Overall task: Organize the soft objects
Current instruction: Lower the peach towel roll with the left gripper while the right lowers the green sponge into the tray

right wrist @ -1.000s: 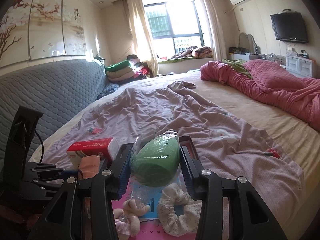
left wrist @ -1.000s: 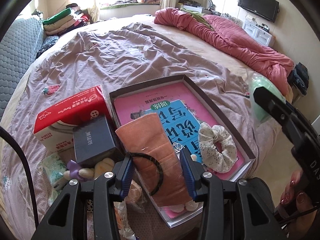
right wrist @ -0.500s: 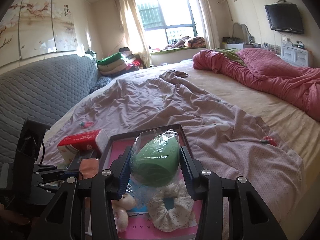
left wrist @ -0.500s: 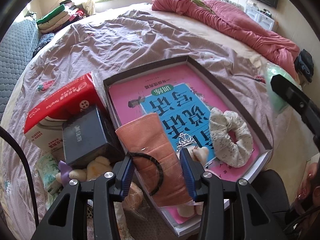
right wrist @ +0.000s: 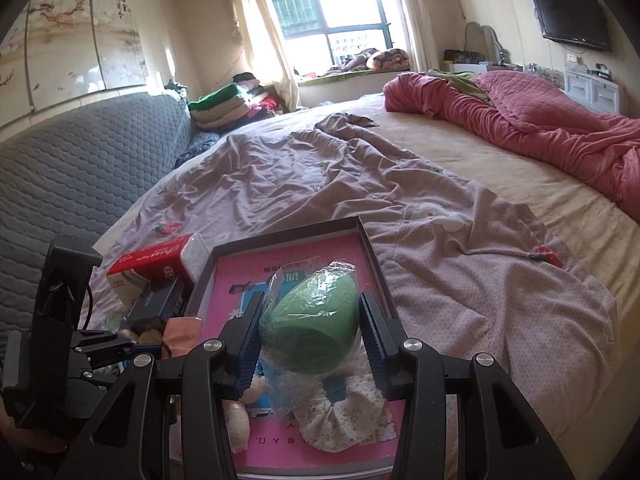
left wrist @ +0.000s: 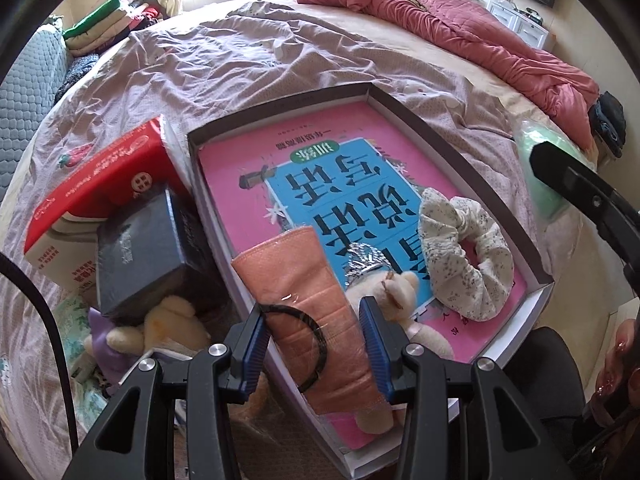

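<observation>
Both tools grip partway closed: left tool (left wrist: pixel 313 342) on orange cloth (left wrist: pixel 304 300), right tool (right wrist: pixel 310 336) on bagged green sponge (right wrist: pixel 310 326).

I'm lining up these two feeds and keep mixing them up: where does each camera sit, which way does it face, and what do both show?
Left wrist: on the left gripper, looking steeply down into the shallow box; its fingers clamp a peach cloth; a hand shows at right.
Right wrist: on the right gripper, looking across the bed toward the window; its fingers clamp a bagged green item; the other gripper shows at left.
Shared: box, floral scrunchie, red tissue pack.
</observation>
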`<action>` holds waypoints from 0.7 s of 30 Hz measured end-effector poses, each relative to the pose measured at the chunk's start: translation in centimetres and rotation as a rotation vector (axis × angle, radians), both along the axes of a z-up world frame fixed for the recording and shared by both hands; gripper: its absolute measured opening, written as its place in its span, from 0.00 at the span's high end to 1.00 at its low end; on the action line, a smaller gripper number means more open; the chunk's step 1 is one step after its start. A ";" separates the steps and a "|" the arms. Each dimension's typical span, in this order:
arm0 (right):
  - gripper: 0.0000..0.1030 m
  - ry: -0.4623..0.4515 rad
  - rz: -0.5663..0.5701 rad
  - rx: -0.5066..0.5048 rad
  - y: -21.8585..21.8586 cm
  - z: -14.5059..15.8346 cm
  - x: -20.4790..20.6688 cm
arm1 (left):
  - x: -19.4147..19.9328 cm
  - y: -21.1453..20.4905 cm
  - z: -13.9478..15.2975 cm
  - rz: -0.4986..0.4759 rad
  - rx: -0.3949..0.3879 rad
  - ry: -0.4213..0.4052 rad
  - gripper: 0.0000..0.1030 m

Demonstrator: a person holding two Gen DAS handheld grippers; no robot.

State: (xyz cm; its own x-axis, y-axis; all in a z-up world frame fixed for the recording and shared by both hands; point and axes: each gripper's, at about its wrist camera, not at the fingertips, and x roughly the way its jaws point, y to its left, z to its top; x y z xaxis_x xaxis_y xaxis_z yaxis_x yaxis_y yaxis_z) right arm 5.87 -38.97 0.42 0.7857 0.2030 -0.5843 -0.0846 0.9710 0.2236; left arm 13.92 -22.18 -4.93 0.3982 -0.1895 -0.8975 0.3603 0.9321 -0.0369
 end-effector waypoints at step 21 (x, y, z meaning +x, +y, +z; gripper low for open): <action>0.54 0.118 0.069 -0.010 1.3 -2.6 1.4 | 0.2 -1.1 -0.4 -0.046 -0.053 0.021 0.56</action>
